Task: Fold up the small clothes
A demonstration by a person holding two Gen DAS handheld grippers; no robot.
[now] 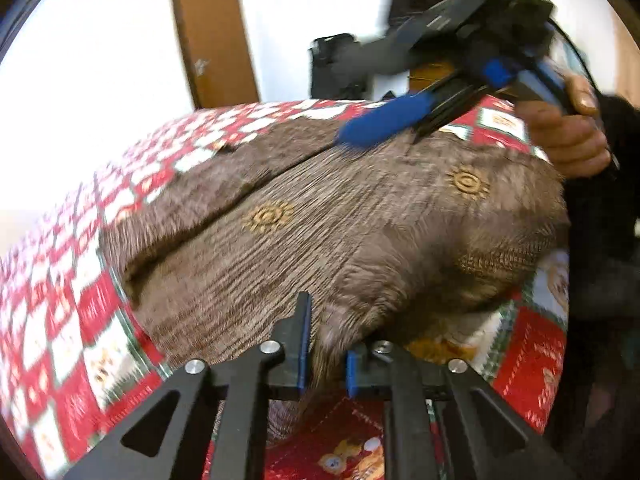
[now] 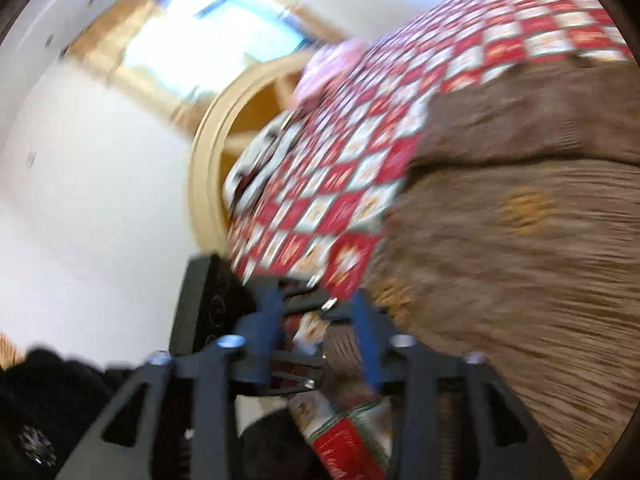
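Note:
A brown knitted garment (image 1: 340, 220) with gold sun motifs lies spread on a red and white patchwork tablecloth (image 1: 80, 280). My left gripper (image 1: 326, 344) is shut on a bunched edge of the garment at its near side. My right gripper (image 1: 380, 128) shows in the left wrist view at the far right, its blue fingers over the garment's far edge. In the blurred right wrist view the right gripper (image 2: 316, 320) is open, with garment (image 2: 520, 240) fabric by its right finger (image 2: 366, 332).
A brown door (image 1: 216, 40) and white wall stand behind the table. Dark equipment (image 1: 336, 64) sits past the table's far edge. In the right wrist view a pink cloth (image 2: 332, 68) lies at the far table edge, near a wooden chair (image 2: 212, 152).

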